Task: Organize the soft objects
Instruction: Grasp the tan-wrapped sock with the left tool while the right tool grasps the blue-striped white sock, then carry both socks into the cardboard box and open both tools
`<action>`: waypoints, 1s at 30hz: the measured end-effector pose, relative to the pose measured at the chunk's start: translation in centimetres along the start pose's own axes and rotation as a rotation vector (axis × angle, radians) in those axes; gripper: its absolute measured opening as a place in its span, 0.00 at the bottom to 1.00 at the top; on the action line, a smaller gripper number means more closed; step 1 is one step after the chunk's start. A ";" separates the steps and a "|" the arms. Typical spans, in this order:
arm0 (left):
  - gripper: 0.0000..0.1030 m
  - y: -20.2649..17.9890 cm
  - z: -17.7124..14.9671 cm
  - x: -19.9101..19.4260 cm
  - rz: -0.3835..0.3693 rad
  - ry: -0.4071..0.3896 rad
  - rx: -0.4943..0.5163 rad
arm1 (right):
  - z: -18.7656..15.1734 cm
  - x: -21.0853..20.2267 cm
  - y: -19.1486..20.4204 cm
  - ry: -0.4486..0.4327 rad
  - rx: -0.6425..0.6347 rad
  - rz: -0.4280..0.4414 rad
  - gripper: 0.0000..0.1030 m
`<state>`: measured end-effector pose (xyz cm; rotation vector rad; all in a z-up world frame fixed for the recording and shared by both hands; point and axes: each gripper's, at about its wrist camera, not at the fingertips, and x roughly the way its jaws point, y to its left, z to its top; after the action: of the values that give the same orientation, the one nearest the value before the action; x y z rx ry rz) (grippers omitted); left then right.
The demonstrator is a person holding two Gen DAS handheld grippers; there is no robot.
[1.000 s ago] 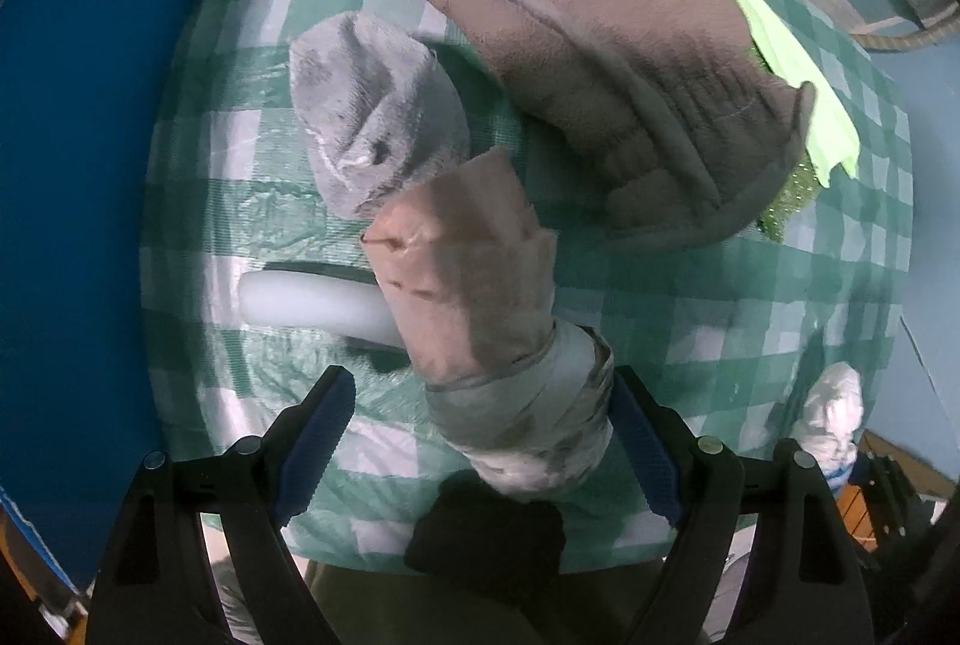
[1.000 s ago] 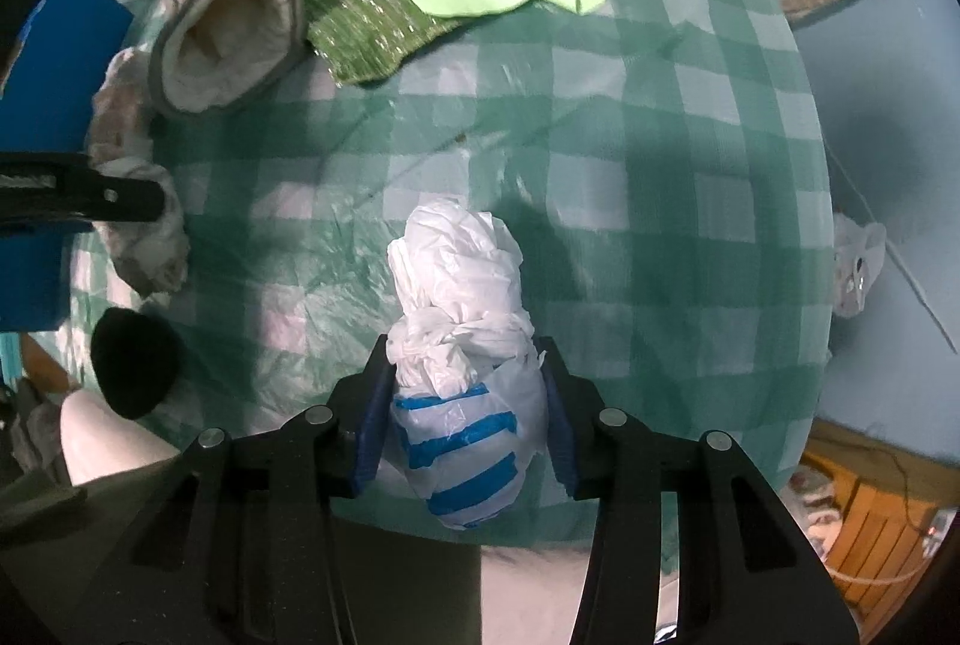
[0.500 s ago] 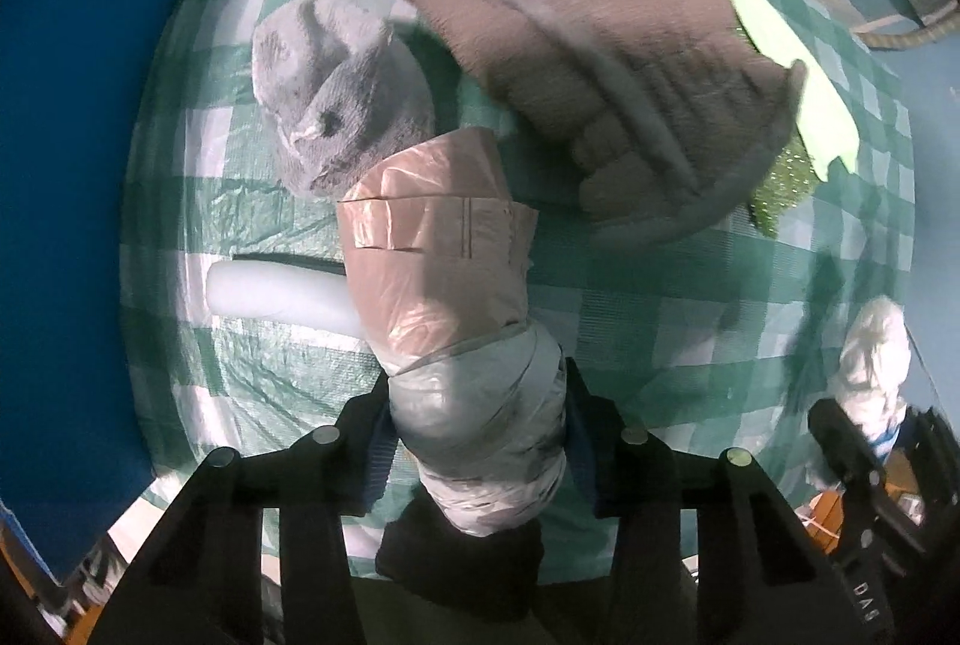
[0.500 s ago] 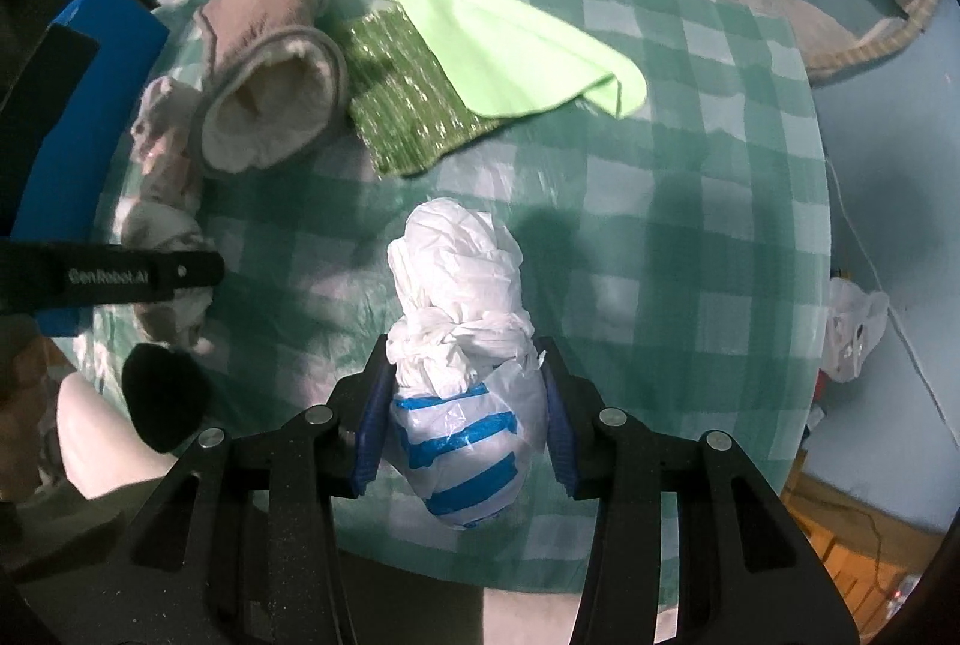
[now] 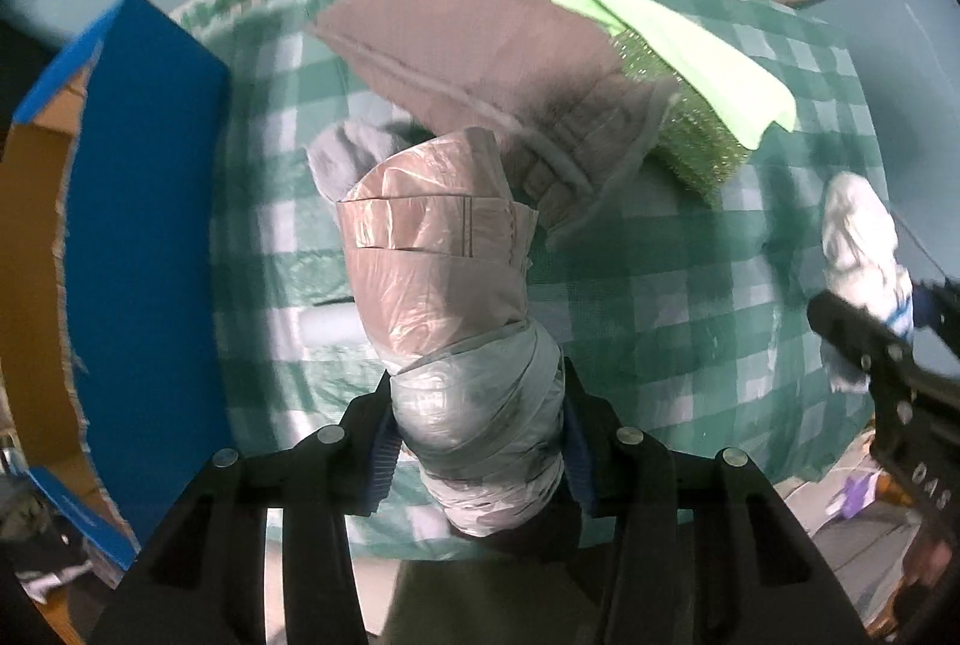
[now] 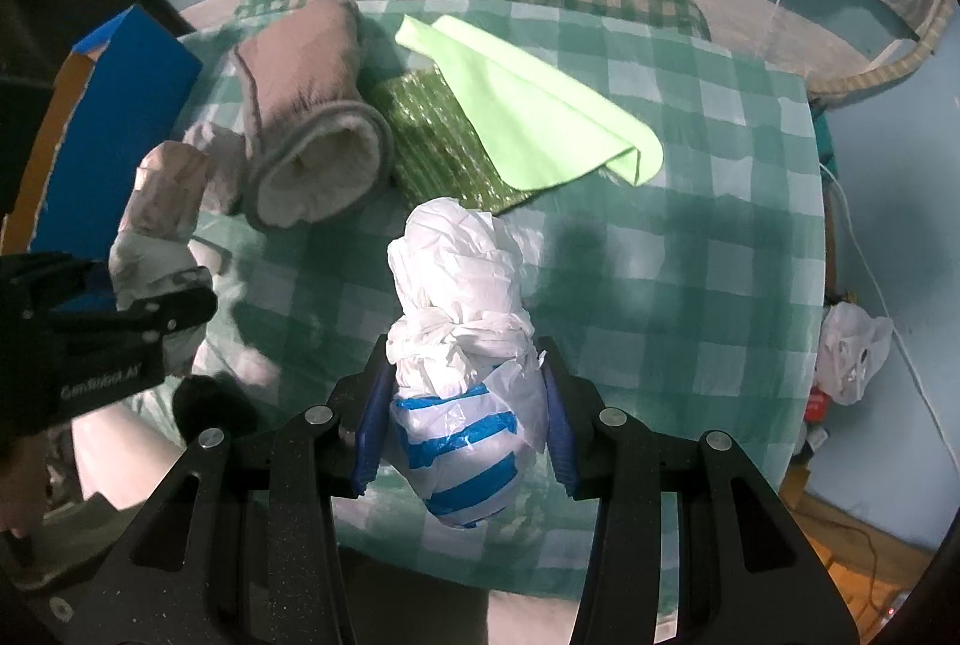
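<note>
two tongs, each clamped on one plastic-bag bundle; one green cloth, one rolled towel

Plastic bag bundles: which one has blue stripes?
The white bundle in the right gripper. The left gripper's pink-and-grey bundle has no stripes.

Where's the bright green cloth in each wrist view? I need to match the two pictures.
Left wrist: bright green cloth upper right, on the glittery green pad, beside the brown slipper.
Right wrist: upper centre, its edge lapping the same pad.
Shared landmark: the blue box, at left in both.
</note>
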<state>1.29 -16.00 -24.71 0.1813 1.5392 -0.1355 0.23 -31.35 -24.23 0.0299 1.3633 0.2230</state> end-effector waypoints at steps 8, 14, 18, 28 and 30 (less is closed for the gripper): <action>0.45 -0.1 -0.7 -4.2 0.020 -0.065 0.071 | 1.2 -1.9 1.7 -0.018 -0.025 0.005 0.43; 0.45 1.0 -1.1 -6.4 0.048 -0.104 0.103 | 2.2 -3.2 3.5 -0.033 -0.055 0.015 0.43; 0.45 2.0 -1.5 -7.4 0.073 -0.130 0.110 | 2.8 -3.6 4.9 -0.042 -0.077 0.023 0.43; 0.45 5.3 -2.2 -9.4 0.119 -0.175 0.071 | 4.4 -5.2 8.8 -0.057 -0.146 0.045 0.43; 0.45 6.1 -2.4 -9.8 0.131 -0.180 0.056 | 4.7 -5.4 9.7 -0.056 -0.166 0.050 0.43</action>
<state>-0.07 -9.81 -14.80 0.3055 1.3413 -0.0887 2.41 -22.26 -16.59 -0.0682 1.2854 0.3739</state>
